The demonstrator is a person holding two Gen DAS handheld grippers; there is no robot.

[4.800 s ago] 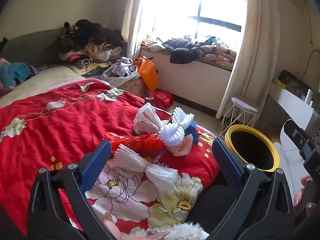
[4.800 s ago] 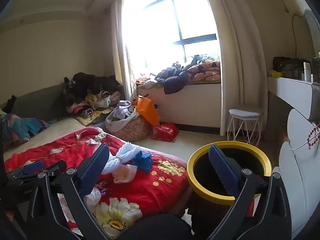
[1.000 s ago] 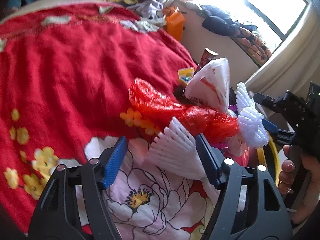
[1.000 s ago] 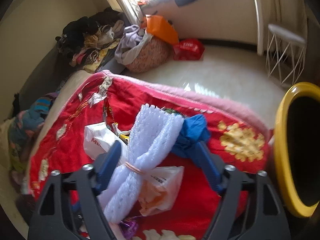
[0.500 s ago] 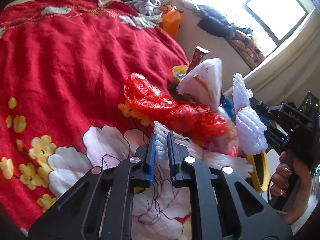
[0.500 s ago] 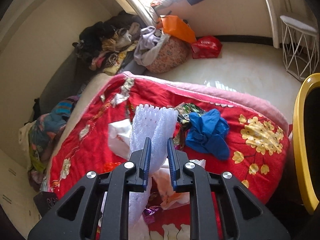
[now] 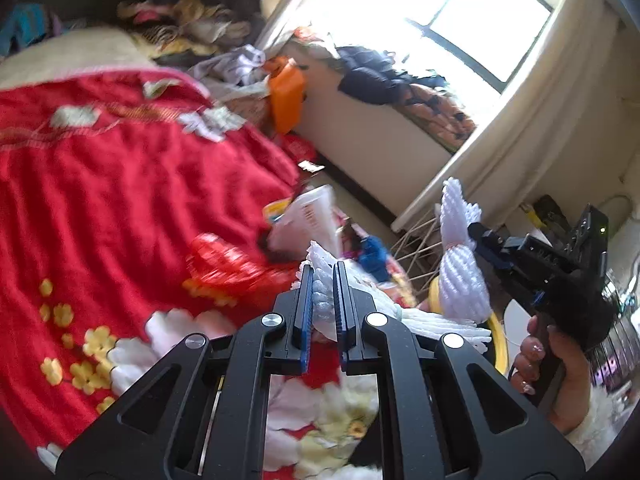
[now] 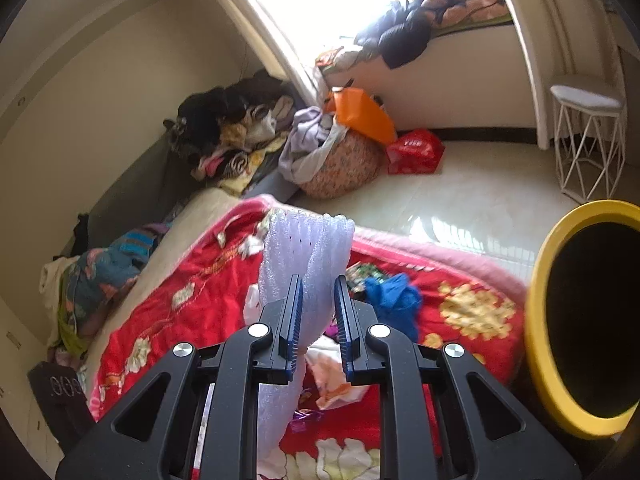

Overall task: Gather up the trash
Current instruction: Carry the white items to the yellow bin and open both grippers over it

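Note:
My left gripper [image 7: 323, 271] is shut on a white foam net [image 7: 436, 325], which hangs off to the right above the red flowered bedspread [image 7: 120, 200]. My right gripper [image 8: 316, 285] is shut on a second white foam net [image 8: 308, 240], held upright above the bed. In the left wrist view that net [image 7: 460, 280] shows at the right, with a hand [image 7: 560, 376] on the gripper's handle. On the bed lie a red plastic bag [image 7: 224, 264], a white bag [image 7: 308, 216] and a blue rag [image 8: 390, 296]. A yellow-rimmed bin [image 8: 540, 320] stands beside the bed at the right.
On the floor past the bed are a patterned laundry basket [image 8: 340, 168], an orange bag [image 8: 360, 112] and a red bag [image 8: 414, 152]. A white wire stool [image 8: 588, 140] stands by the curtain. Clothes are piled on the window bench [image 8: 420, 32] and in the corner [image 8: 228, 128].
Both grippers closed on their foam nets and lifted them up off the bedspread. The right one has swung toward the bin side.

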